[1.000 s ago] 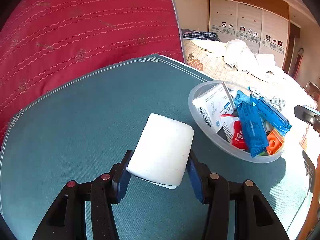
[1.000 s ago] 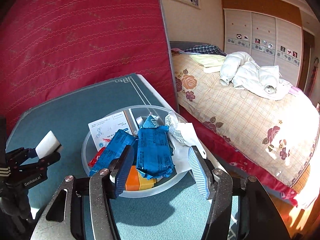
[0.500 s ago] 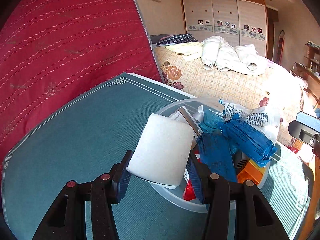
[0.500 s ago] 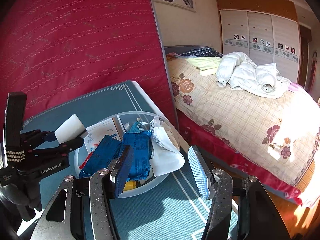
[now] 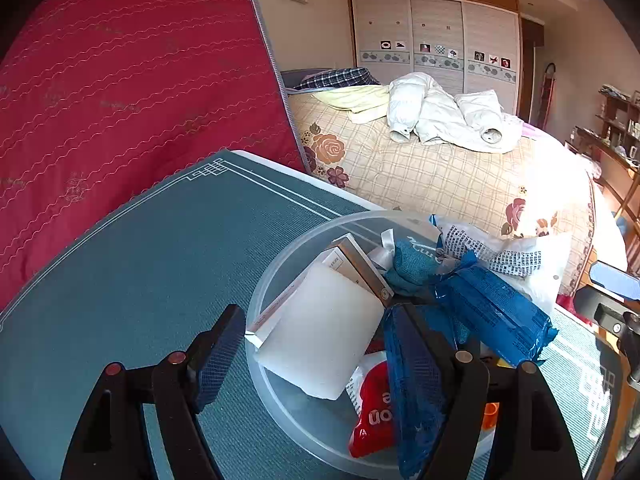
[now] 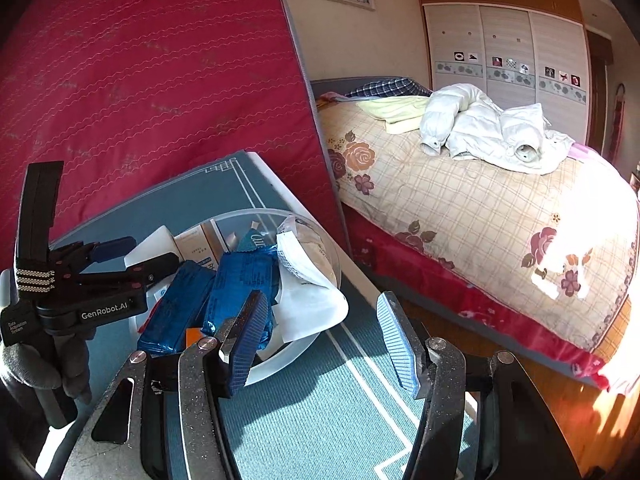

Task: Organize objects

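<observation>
White sponge block (image 5: 324, 332): released into clear bowl (image 5: 280, 400), leaning on carton (image 5: 356, 258). Left gripper (image 5: 312, 356) jaws just opened, clear of it; right gripper (image 6: 324, 340) parted, empty. Risk: overfilled heap spilling packets.

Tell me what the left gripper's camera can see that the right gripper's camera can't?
Only the left view shows the red packet low in the bowl and the shelves by the far wall. Only the right view shows the gloved hand holding the left gripper, whose jaws have just been opening, and the wooden floor. Both show the clear bowl, white block, blue packets, green table and bed.
</observation>
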The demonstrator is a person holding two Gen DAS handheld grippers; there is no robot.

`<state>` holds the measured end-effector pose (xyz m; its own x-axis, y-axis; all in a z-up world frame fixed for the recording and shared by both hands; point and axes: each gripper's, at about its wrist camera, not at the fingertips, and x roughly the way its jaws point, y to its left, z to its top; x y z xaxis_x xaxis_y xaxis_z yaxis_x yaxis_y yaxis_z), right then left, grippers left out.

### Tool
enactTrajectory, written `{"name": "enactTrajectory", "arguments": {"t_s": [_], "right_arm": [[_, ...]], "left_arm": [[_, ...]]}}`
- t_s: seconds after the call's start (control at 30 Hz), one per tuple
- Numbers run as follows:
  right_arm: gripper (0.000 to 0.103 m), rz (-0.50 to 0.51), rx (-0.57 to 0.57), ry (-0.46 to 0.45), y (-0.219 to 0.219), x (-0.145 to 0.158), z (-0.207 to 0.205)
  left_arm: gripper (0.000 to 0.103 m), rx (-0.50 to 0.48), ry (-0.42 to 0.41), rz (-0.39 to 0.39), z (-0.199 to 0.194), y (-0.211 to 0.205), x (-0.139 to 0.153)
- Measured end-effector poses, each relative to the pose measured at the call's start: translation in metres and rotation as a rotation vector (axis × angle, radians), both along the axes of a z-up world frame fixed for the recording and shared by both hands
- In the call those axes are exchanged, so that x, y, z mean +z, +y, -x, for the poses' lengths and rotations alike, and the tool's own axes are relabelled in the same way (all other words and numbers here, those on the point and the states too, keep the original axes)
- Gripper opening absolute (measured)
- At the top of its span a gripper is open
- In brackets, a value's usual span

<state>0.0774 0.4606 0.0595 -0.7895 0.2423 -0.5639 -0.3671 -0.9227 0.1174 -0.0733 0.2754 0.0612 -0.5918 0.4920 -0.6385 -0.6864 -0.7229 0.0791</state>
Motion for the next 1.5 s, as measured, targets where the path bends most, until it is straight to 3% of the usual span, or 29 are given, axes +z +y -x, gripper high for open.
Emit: {"name": "enactTrajectory", "arguments": {"t_s": [0.37, 0.53, 0.7, 0.83, 1.0, 1.5], "right_arm": [[0.06, 0.002, 0.001, -0.008, -0.01, 0.002, -0.001], [0.07, 0.011, 0.012, -0.016, -0.024, 0.004, -0.004], [0.083, 0.022, 0.064, -0.054, -0.042, 0.002, -0.002], [0.085, -0.001, 0.082, -0.087, -0.057, -0.001, -0.004], [0.093, -0.028, 0.087, -0.119, -0.072, -0.004, -0.004], [0.101, -0.129, 0.063, -0.157, -0.101, -0.002, 0.005]], "left_arm": [[0.095, 0.021, -0.013, -0.07, -0.017, -0.03, 0.009], [0.103, 0.049, 0.003, -0.094, -0.027, -0.047, 0.017], [0.103, 0.068, 0.006, -0.081, -0.036, -0.054, 0.021], [0.103, 0.101, 0.042, -0.025, -0.042, -0.055, 0.021], [0.103, 0.106, 0.052, -0.052, -0.049, -0.066, 0.025], [0.103, 0.141, 0.117, -0.045, -0.064, -0.07, 0.038]]}}
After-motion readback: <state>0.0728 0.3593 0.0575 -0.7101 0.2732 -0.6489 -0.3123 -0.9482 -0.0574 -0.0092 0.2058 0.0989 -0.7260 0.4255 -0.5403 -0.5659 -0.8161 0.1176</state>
